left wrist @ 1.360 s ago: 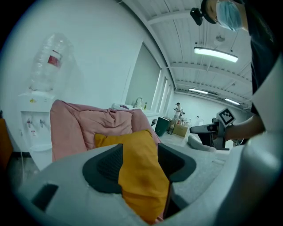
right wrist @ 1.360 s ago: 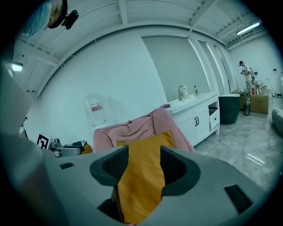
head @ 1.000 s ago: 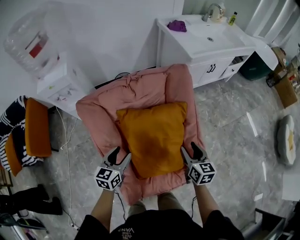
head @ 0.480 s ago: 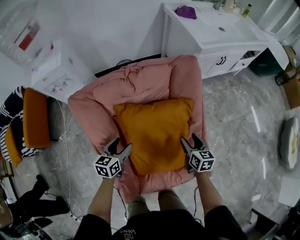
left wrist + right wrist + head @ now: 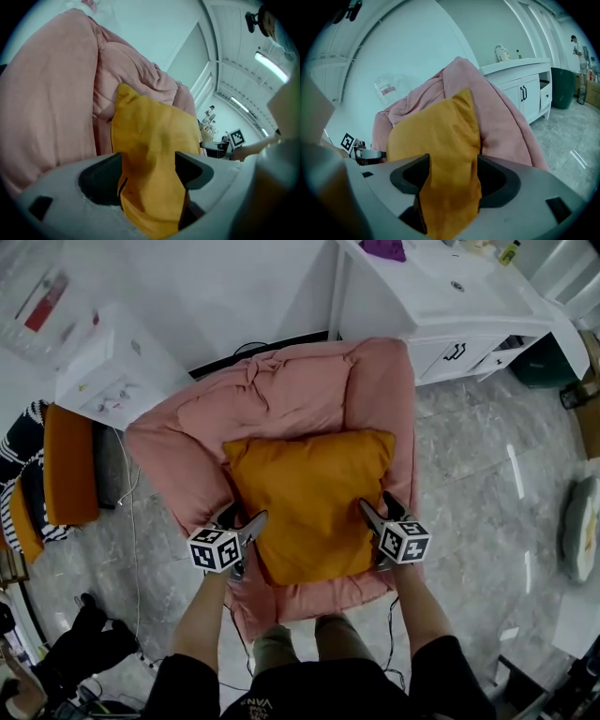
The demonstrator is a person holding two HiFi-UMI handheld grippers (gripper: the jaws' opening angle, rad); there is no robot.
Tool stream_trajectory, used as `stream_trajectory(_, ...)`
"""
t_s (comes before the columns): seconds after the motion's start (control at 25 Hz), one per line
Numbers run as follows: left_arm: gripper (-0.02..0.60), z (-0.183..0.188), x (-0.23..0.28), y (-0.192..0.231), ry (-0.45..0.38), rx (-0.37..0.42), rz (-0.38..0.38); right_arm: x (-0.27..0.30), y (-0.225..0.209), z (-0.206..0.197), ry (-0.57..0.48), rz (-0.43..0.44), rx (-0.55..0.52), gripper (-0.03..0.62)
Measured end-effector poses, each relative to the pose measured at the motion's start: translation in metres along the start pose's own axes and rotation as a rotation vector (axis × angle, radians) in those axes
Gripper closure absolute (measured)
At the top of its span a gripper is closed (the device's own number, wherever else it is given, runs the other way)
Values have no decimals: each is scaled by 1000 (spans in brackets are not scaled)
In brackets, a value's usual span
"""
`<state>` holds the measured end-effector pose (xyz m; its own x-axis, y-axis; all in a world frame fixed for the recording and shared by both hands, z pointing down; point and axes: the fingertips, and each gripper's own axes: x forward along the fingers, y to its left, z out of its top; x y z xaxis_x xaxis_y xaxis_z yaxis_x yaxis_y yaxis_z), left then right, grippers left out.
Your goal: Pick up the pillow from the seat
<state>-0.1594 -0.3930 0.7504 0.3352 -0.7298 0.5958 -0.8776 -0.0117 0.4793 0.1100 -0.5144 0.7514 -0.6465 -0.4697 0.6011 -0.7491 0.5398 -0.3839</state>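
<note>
An orange pillow [image 5: 309, 498] lies on the seat of a pink padded armchair [image 5: 281, 404]. My left gripper [image 5: 246, 517] is at the pillow's near-left edge and my right gripper [image 5: 377, 503] at its near-right edge. Both sets of jaws are opening. In the left gripper view the pillow [image 5: 154, 136] runs down into the gap of the left gripper [image 5: 147, 164]. The right gripper view shows the pillow [image 5: 436, 136] likewise filling the gap of the right gripper [image 5: 452, 171]. The pads do not visibly squeeze the fabric.
A white vanity cabinet [image 5: 441, 306] stands behind the armchair at the right, a white water dispenser [image 5: 103, 371] at the left. An orange chair with striped cloth [image 5: 66, 474] is at far left. A cable [image 5: 131, 549] trails on the marble floor. A dark green bin [image 5: 539, 367] stands at the right.
Both grippers have moved forward from beside the pillow's near corners onto its side edges, and their jaws have spread wider. The view has shifted toward the armchair.
</note>
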Motion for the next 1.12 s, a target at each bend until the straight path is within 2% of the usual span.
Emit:
stream_trajectory(0.2,225,-5,16,0,9,-62,-30,13,-5,-3,8,42,32,286)
stream_trajectory(0.44,225,-4,34,2,17,-126,-27,20,-4,-9,-9,141,141,289)
stream_trajectory(0.68,231,-3,38,3,37,-105,12,18,3,-13,-47,126,188,373)
stream_trajectory(1.0,405,-7,30,-3,36,-85,36,4,6,-22,-54,38,129,536)
stream_trajectory(1.12,464,-11,20,-4,45,-71,48,-5,13,-25,-51,23,113,568)
